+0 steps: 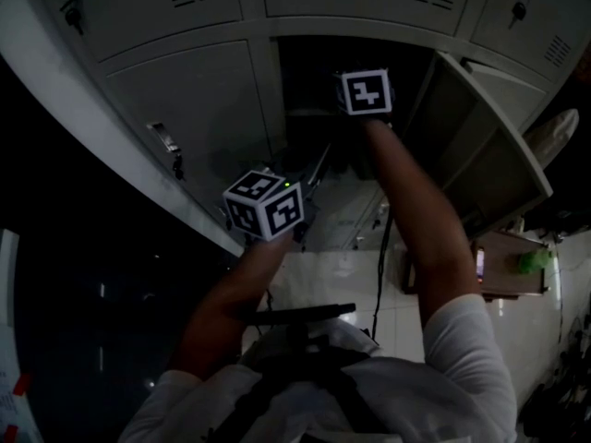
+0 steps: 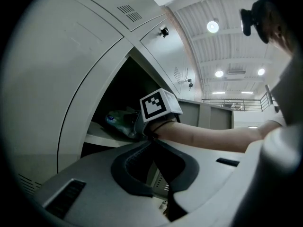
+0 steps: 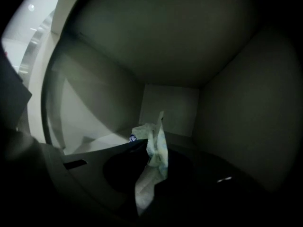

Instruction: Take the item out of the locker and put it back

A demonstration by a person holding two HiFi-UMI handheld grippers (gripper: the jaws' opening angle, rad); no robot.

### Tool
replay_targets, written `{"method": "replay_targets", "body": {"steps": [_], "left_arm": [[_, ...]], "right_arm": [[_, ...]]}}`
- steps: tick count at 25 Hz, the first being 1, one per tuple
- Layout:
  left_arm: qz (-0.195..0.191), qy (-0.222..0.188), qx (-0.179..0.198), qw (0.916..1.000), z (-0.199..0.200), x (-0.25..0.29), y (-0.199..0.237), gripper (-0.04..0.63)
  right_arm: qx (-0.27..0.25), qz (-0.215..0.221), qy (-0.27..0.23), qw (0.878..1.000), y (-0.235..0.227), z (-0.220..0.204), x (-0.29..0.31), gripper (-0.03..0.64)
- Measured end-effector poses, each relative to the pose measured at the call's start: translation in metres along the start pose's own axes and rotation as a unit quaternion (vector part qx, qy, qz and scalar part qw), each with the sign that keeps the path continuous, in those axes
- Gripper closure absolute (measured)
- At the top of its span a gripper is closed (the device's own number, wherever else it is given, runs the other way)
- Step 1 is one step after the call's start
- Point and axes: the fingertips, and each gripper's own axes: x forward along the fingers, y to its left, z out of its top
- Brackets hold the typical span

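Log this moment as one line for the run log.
step: grip in locker | right gripper: shut on bag, inside open locker | left gripper: shut, empty, outside locker

Closed locker doors [image 1: 175, 90] with vent slits are pictured in rows, a key [image 1: 176, 162] being left hanging from one lock. A white tiled floor [image 1: 342, 280] is seen below, crossed by a black cable [image 1: 379, 275]. A small brown table [image 1: 517, 284] is set at its right, with something green [image 1: 534, 261] laid on it. Round ceiling lights [image 2: 213, 26] are lit overhead, and a railing [image 2: 239, 103] is glimpsed far behind.
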Motion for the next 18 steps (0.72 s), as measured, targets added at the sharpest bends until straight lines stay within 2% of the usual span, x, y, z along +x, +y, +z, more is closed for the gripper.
{"method": "replay_targets", "body": {"steps": [8, 18], "left_arm": [[-0.011, -0.007, 0.007, 0.9999, 0.006, -0.005, -0.009, 0.598], [-0.017, -0.009, 0.013, 0.9997, 0.007, -0.021, -0.025, 0.598]], "right_arm": [[0.0, 0.012, -0.036, 0.999, 0.003, 0.013, -0.042, 0.626], [-0.004, -0.004, -0.07, 0.998, 0.0, 0.011, -0.099, 0.626]]}}
